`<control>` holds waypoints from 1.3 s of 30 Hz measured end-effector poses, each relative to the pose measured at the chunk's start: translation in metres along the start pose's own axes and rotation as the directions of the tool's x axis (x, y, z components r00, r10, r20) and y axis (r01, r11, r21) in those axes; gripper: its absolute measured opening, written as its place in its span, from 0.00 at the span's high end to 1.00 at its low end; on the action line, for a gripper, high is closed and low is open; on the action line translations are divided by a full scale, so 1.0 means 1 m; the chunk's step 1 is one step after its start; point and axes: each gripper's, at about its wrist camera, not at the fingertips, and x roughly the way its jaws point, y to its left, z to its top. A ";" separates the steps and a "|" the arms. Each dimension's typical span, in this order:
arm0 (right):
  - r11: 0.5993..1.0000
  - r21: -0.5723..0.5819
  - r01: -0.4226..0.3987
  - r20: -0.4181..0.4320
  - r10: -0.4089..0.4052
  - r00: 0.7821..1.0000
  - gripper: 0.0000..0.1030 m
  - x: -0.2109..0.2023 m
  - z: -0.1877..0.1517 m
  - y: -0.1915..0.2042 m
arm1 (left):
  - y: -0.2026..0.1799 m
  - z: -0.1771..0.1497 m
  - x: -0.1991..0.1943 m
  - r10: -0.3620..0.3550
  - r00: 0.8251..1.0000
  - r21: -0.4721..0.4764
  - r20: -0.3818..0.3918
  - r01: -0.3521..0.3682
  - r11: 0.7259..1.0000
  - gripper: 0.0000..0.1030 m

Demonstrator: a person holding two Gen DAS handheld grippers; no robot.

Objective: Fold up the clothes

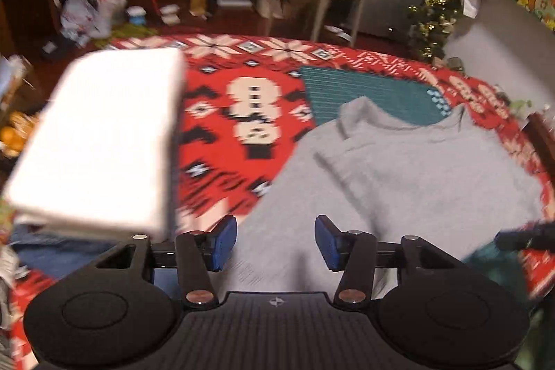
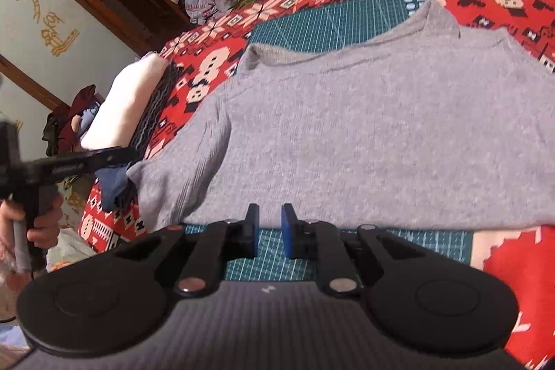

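Grey shirt (image 2: 364, 134) on teal mat (image 2: 333, 19), white stack (image 1: 100, 141) beside, left gripper (image 1: 275, 241) open, right gripper (image 2: 270, 231) slightly open, empty

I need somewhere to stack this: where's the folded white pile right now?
The white pile lies on the red cloth left of the grey sweater in the right wrist view, just beyond the left gripper.

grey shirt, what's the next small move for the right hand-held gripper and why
Probably ease the right hand-held gripper forward and pinch the grey shirt at its near hem: the narrow gap between its jaws is empty, just short of that edge over the green cutting mat, and the shirt lies flat.
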 end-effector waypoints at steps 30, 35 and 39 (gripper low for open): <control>0.977 -0.171 -0.125 -0.079 0.112 0.990 0.88 0.081 0.041 0.039 | -0.032 0.059 0.086 -0.008 1.000 0.132 -0.010 0.010 0.991 0.97; 0.931 -0.321 -0.173 -0.127 0.138 0.982 0.92 0.104 0.031 0.078 | -0.024 0.055 0.095 -0.011 1.000 0.120 -0.029 0.015 0.993 0.94; 0.905 -0.374 -0.203 -0.167 0.150 0.974 0.92 0.118 0.021 0.097 | -0.017 0.056 0.095 -0.022 0.999 0.091 -0.030 0.025 0.996 0.83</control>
